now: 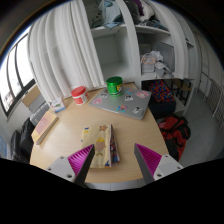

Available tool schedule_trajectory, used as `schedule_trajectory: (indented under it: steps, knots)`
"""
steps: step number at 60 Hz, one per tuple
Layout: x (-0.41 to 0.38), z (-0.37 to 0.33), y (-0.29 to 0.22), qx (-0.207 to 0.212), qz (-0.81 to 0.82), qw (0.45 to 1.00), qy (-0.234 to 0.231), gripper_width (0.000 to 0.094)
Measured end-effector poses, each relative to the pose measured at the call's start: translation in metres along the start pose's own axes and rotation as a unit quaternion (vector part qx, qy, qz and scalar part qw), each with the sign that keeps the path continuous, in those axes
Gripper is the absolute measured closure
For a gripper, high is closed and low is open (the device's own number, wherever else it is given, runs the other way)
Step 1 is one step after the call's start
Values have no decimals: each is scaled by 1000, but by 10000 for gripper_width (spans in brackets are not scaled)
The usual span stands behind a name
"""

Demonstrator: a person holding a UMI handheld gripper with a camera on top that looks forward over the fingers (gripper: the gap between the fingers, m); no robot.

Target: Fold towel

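My gripper (115, 155) stands wide open and holds nothing. The towel (98, 138) lies on the table (60, 135) just ahead, nearer my left finger — its long axis runs near to far.

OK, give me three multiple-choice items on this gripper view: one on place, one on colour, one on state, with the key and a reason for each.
1. Where does the towel lie?
A. on the table, just ahead of the fingers
B. on the floor
C. on the window sill

2. What colour is the lid of the jar at the table's far side, right of the red-lidded one?
A. blue
B. green
C. yellow

3. How does the gripper stand?
A. shut on the towel
B. shut on a jar
C. open

Key: A, the towel rests on the table beyond the fingertips; B, its lid shows green; C, the fingers stand wide apart, holding nothing.
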State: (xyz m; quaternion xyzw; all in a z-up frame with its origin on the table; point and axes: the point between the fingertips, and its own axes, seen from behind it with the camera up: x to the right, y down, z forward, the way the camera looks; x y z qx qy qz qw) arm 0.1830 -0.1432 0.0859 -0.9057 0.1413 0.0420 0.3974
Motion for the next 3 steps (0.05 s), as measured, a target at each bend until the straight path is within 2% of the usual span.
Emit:
schedule_trajectory:
  steps: [3]
  knots:
    - [4,-10,-3,1,2,1000,3,105]
